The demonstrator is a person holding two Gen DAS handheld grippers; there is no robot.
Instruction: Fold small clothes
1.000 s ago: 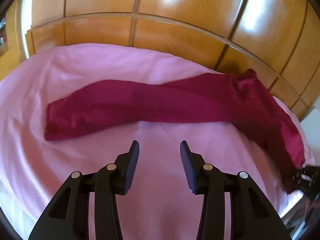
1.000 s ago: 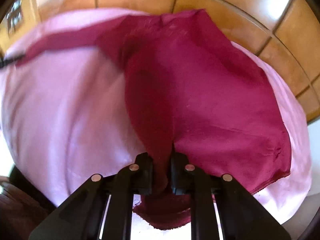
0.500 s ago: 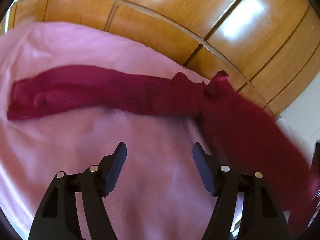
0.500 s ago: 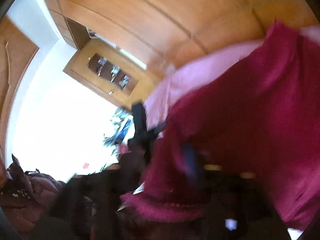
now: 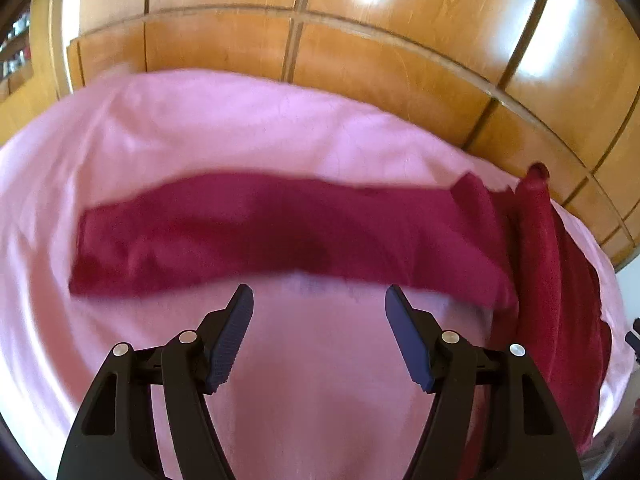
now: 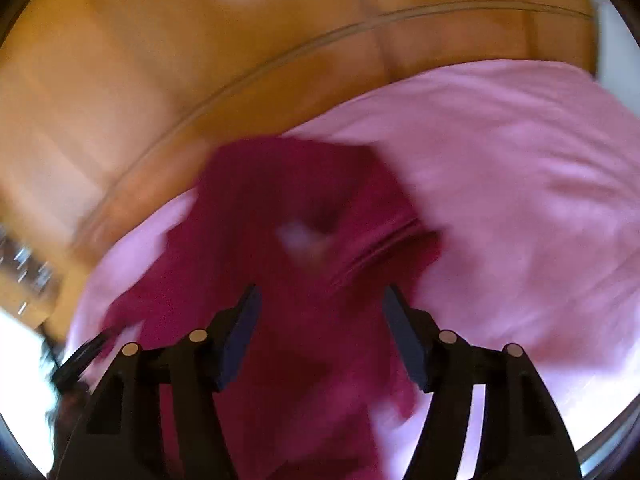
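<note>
**Maroon garment laid out, the real folding yet to come**

Nearest us, our left gripper (image 5: 319, 300) hangs with its black ribbed fingers (image 5: 232, 340) spread apart over bare pink sheet (image 5: 312, 392), nothing between them. It has let go of everything; its jaws were opening within the last second and now stand wide. Our right gripper (image 6: 320, 300) is likewise released: having just sprung apart and then eased a little closer, its jaws stand open above the cloth, which passes beneath them in the blurred right wrist view but is not pinched by the pads.

Just beyond the left fingertips lies the task's thing, a dark maroon soft knit garment (image 5: 280, 232). One long, narrow part stretches from left to right across the middle of the pink sheet, flat and roughly straight. At the right it joins a broader, rumpled mass (image 5: 560, 280) that runs back toward us along the sheet's right edge. From the right wrist the same maroon cloth (image 6: 304, 240) looks bunched, with a seam or hem crossing it; motion blur hides the finer lie.

Farthest off, glossy brown wooden panelling (image 5: 360, 40) rises behind the sheet.

We judge the work to be early: the garment is set down and partly spread, yet the right side wants smoothing, and no neat, compact fold shows.
</note>
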